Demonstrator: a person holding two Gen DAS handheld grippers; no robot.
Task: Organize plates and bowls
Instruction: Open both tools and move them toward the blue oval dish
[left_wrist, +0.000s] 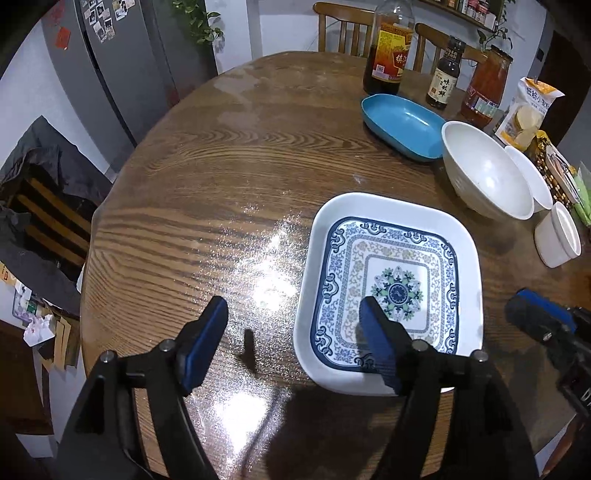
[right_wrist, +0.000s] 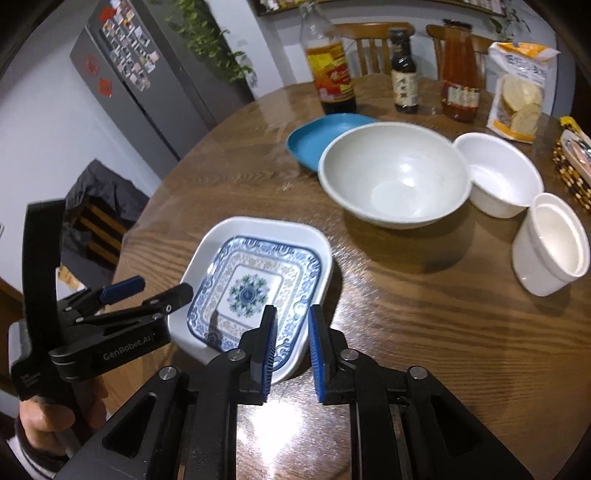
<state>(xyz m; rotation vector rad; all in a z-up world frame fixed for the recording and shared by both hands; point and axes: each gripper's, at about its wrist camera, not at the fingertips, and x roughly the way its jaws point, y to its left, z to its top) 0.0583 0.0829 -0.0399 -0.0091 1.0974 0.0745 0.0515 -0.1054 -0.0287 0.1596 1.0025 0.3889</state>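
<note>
A square white plate with a blue flower pattern lies on the round wooden table; it also shows in the right wrist view. My left gripper is open wide, its right finger over the plate's near left part, its left finger over bare table. My right gripper is partly open and empty, at the plate's near right edge. Further back are a blue oval dish, a large white bowl, a smaller white bowl and a white cup.
Three sauce bottles and a bag of crackers stand at the table's far side. A woven basket sits at the right edge. Wooden chairs stand behind the table, a grey fridge to the left.
</note>
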